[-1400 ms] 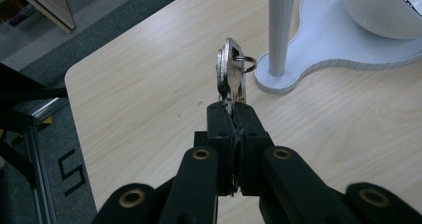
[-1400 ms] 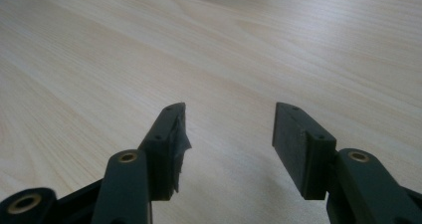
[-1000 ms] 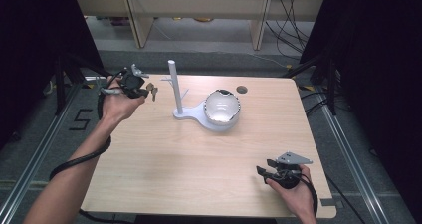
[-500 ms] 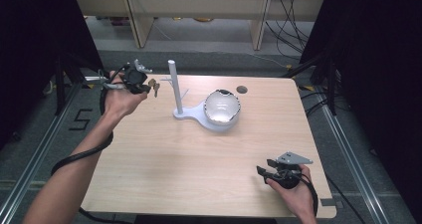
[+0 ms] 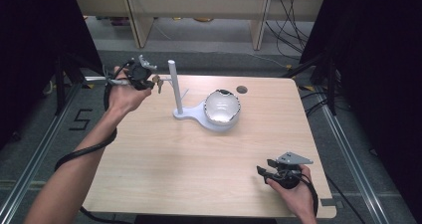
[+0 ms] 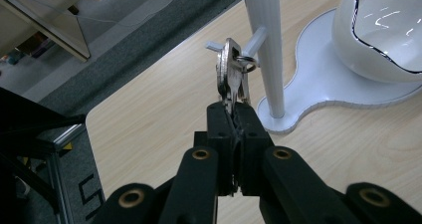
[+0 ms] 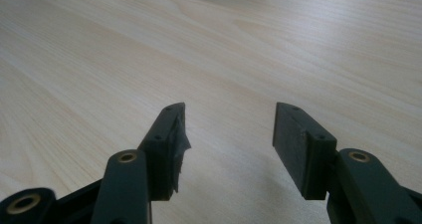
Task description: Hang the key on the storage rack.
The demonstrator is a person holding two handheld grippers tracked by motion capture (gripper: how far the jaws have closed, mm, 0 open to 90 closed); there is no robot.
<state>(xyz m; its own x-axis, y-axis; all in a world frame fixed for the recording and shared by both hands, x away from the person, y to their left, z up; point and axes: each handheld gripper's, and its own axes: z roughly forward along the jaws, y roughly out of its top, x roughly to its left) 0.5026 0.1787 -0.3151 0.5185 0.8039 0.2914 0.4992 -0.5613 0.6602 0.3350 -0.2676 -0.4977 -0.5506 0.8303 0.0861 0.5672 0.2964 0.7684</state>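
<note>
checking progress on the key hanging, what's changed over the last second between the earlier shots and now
The left gripper, shut on the keys, moved right toward the white post; the key ring now sits by the post's small peg. The right gripper stayed open, resting near the table's front right corner. The stand and bowl did not move.

Count, high view: 1 surface point(image 5: 164, 174), light wood. 2 hand-held grippers: left hand-held gripper point(image 5: 152, 82), right hand-held gripper point(image 5: 262, 169). 1 white stand point(image 5: 175, 92) with 1 upright post and 1 flat base. 1 white bowl point(image 5: 222, 108) seated on that base. 1 round hole point(image 5: 242, 89) in the surface, far edge. Left gripper view: 1 bunch of keys point(image 6: 230, 77) on 1 ring; exact key count cannot be told, at least 2 blades overlap. 1 short peg point(image 6: 251, 41) on the post
</note>
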